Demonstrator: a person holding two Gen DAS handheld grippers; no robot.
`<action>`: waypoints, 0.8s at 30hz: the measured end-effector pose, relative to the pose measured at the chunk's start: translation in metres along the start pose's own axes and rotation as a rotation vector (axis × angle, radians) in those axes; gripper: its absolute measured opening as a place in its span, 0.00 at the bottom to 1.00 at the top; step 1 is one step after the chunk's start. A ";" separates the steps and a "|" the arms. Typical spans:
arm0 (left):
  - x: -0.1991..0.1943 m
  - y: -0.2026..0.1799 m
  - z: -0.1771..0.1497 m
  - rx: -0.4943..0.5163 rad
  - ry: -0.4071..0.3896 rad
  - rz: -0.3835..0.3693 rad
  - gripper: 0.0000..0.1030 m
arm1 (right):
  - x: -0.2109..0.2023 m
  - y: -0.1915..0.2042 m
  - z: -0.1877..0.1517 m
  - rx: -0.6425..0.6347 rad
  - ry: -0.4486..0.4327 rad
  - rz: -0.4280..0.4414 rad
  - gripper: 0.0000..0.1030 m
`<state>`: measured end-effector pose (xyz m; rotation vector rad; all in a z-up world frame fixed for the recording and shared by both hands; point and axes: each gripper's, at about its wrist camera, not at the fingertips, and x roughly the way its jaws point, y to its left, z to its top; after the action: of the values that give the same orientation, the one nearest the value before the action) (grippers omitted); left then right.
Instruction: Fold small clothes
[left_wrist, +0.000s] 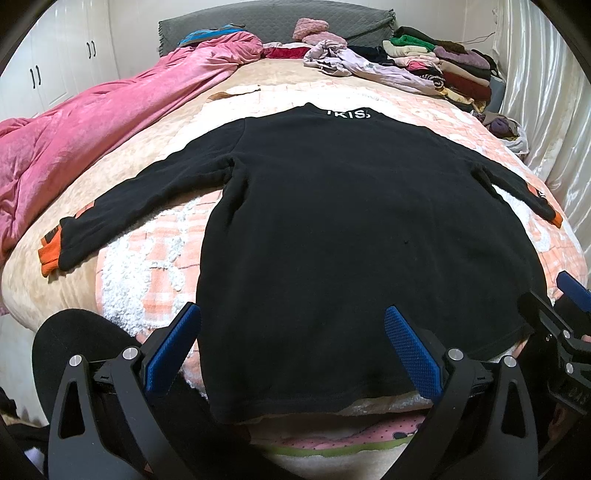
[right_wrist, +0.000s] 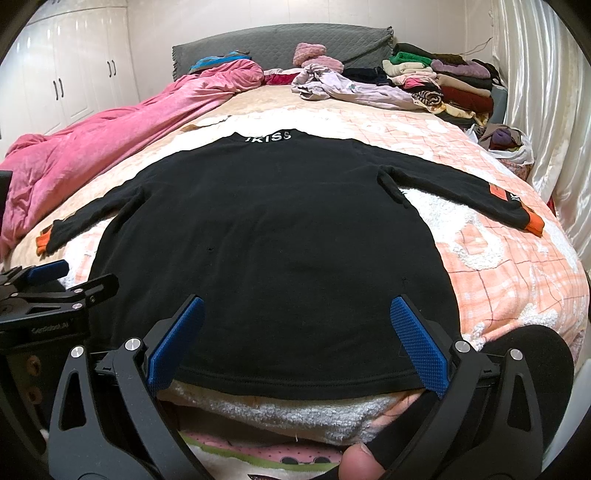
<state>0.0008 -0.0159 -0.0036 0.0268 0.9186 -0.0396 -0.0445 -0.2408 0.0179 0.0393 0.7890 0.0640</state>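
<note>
Over the hem of the black sweater (left_wrist: 332, 221), both hand-held grippers (left_wrist: 291, 350) (right_wrist: 295, 347) gape empty; collar lettering partly hidden.

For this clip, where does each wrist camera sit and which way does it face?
Left wrist: at the bed's foot, facing the headboard over the black sweater; open left tongs, right tongs at the edge.
Right wrist: same spot, slightly rightward; open right tongs, left tongs, a fingertip.
Shared: sweater, pink quilt, clothes stack.
</note>
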 end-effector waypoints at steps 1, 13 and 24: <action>0.000 0.000 0.000 0.000 -0.001 0.000 0.96 | -0.001 0.000 0.000 -0.001 -0.002 -0.001 0.92; 0.010 -0.007 0.017 0.020 0.011 -0.016 0.96 | 0.005 -0.010 0.019 0.021 0.002 -0.002 0.92; 0.023 -0.028 0.068 0.064 -0.027 -0.049 0.96 | 0.019 -0.053 0.079 0.078 -0.024 -0.027 0.92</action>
<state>0.0672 -0.0470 0.0191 0.0633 0.8905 -0.1151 0.0270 -0.2936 0.0572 0.1031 0.7678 0.0077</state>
